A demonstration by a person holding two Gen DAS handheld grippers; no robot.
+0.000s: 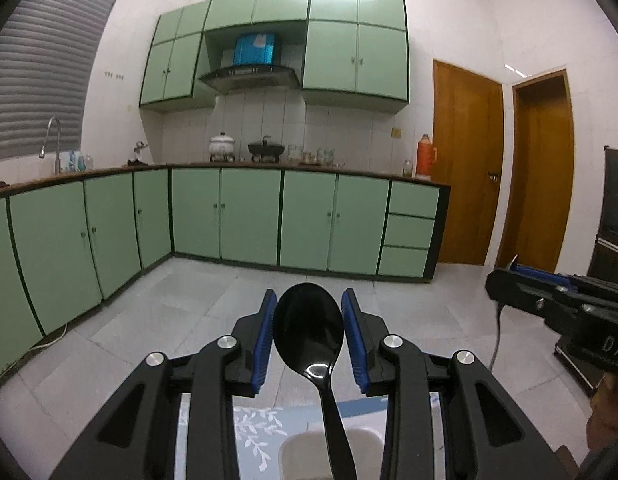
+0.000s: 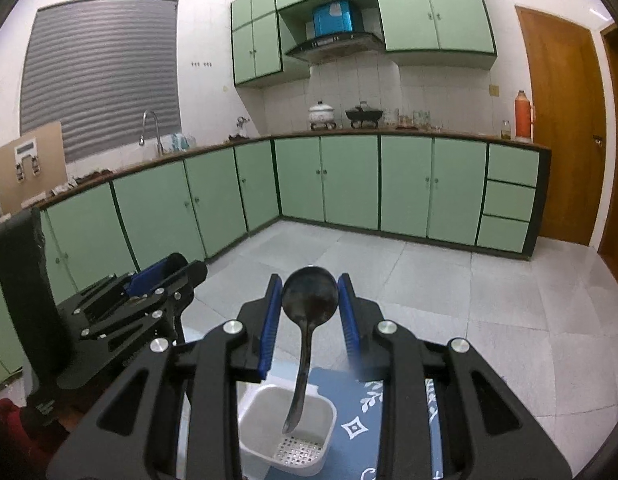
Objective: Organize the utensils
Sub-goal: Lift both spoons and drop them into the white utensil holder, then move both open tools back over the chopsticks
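At lower centre of the left wrist view, the left tool point(image 1: 309, 312) is clamped on a black spoon point(image 1: 309, 334) by its bowl, handle hanging toward a white basket point(image 1: 287, 452). Lower centre of the right view, the right tool point(image 2: 309, 294) grips a dark ladle point(image 2: 309, 296) above the white basket.

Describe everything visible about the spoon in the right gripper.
The spoon is dark and dull, smudged, with a round bowl and a thin curved handle. The right gripper clamps its bowl between blue pads, bowl up and forward. The handle hangs down, its tip above the white basket, seemingly not touching it.
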